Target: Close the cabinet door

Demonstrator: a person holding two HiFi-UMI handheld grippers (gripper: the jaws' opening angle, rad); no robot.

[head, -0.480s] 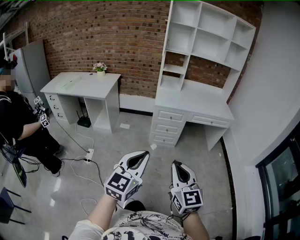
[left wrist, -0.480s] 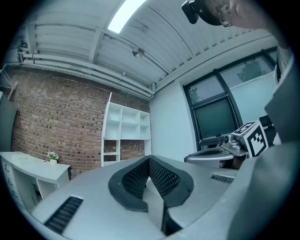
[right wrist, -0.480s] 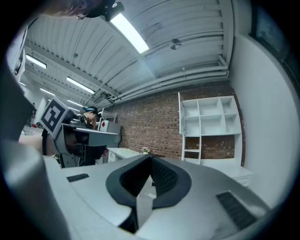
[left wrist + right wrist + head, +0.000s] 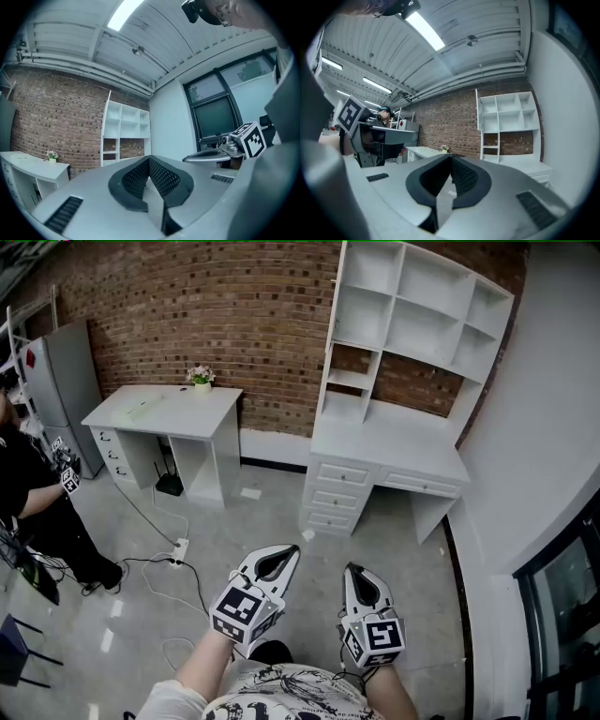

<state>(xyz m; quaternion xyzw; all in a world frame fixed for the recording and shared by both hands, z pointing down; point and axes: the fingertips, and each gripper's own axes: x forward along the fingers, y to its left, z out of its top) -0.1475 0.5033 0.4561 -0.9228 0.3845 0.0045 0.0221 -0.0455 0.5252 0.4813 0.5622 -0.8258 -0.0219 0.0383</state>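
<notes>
My left gripper [image 4: 292,550] and right gripper [image 4: 350,568] hover side by side over the grey floor, low in the head view, pointing level at the far wall. Both are shut with nothing between the jaws, as the left gripper view [image 4: 149,160] and right gripper view [image 4: 451,158] also show. A white desk with a drawer stack [image 4: 336,495] and an open shelf hutch [image 4: 412,315] stands well ahead against the brick wall. A tall grey cabinet [image 4: 64,381] stands far left. No open cabinet door shows from here.
A second white desk [image 4: 164,413] with a small flower pot [image 4: 201,377] stands at the left. Cables and a power strip [image 4: 177,548] lie on the floor before it. A person in black [image 4: 37,507] holding grippers stands at the left edge. A white wall and dark window [image 4: 562,596] close the right side.
The person at the left edge has shifted further left and partly out of view. My two grippers have stayed where they were.
</notes>
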